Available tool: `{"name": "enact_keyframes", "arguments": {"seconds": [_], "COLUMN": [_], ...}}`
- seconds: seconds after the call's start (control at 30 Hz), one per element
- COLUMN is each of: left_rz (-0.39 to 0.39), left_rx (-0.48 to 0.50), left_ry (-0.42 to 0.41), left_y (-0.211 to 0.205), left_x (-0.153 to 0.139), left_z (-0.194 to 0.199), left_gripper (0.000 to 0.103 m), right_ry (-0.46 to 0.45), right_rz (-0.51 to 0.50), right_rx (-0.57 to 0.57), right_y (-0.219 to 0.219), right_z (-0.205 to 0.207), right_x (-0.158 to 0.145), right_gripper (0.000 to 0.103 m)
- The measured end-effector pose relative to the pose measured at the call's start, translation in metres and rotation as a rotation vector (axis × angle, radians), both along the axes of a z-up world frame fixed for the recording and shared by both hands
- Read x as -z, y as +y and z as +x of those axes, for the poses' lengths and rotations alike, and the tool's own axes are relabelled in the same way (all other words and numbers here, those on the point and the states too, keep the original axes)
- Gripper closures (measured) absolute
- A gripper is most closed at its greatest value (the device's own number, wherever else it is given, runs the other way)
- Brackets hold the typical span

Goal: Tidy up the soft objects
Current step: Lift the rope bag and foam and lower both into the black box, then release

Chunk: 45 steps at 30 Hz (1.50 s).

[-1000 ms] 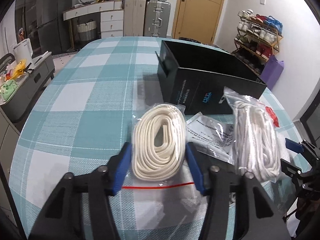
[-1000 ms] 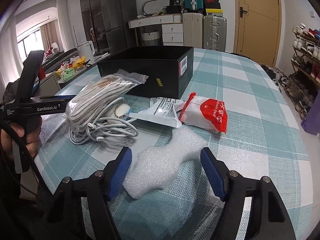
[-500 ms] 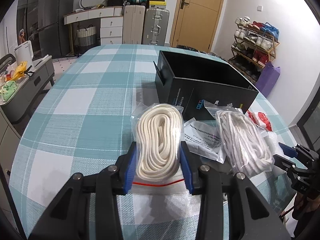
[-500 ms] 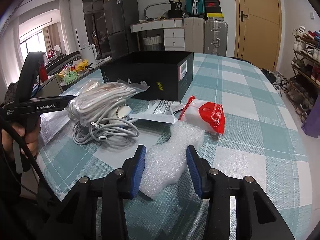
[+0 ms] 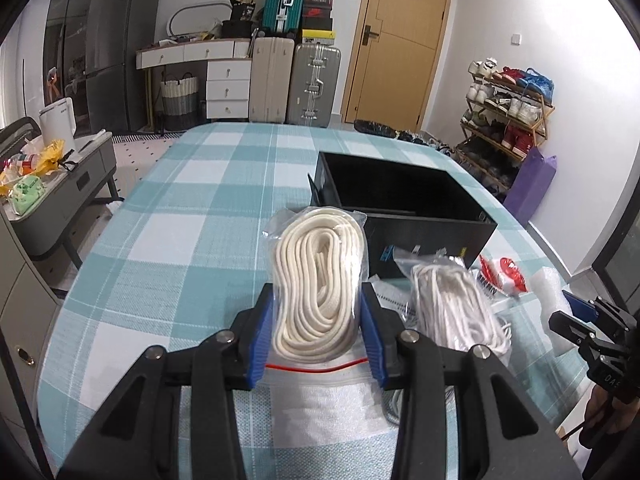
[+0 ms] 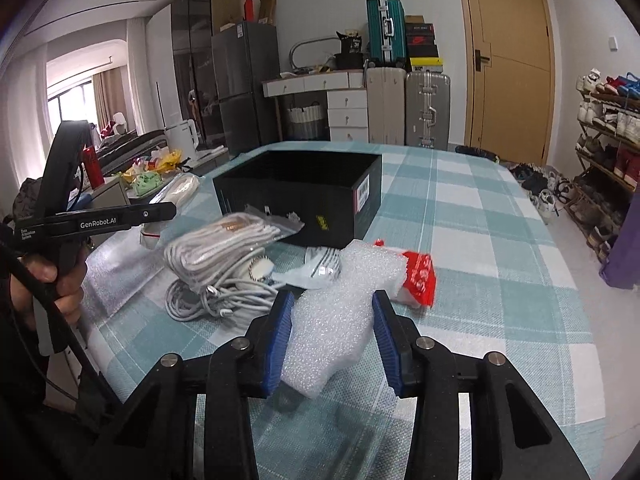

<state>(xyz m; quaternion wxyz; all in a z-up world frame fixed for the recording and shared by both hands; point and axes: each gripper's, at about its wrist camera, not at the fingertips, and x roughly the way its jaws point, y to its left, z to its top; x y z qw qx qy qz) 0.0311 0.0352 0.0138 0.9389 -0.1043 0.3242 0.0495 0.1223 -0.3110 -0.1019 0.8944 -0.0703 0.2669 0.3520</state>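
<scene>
Left gripper (image 5: 318,332) clamped on a clear zip bag of coiled cream rope (image 5: 320,280), pads squeezing the coil's lower sides just above the red seal; bag tilts up off the checked tablecloth (image 5: 160,240), top end pointing toward the open black box (image 5: 400,196) right behind it; grip low on the bag probably so the free end goes into the box first.

Just right of it, a second bag of white cord (image 5: 448,304) lies on the cloth against the box's near wall, loose cable spilling beneath; untouched.

Right gripper (image 6: 332,336): jaws have just been closing, now pinched on a sheet of white bubble wrap (image 6: 348,300), which bulges between the pads; far end droops over the red-and-white packet (image 6: 418,280); soft sheet, so a firm pinch makes sense.

Both items look headed for the box; nothing visible inside it yet.
</scene>
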Motion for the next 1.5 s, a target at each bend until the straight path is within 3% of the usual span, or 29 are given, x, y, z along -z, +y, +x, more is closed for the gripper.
{"name": "enact_keyframes", "arguments": {"seconds": [0.57,1.07,1.5], "left_rz": [0.045,0.074,0.073], "left_rx": [0.01,0.036,0.064], "left_ry": [-0.071,-0.104,-0.093], "left_y": [0.001,-0.006,-0.007], "left_x": [-0.029,-0.052,-0.05], "left_z": [0.011,0.047,0.08], "left_gripper": [0.064,0.064,0.064], "right_ry": [-0.051,-0.076,-0.074], "right_rz": [0.099,0.122,0.115], "right_rx": [-0.044,-0.082,-0.123], "right_y": [0.009,0.034,0.059], "right_z": [0.006,0.038,0.064], "right_x": [-0.053,-0.094,-0.104], "right_gripper": [0.063,0.063,0.063]}}
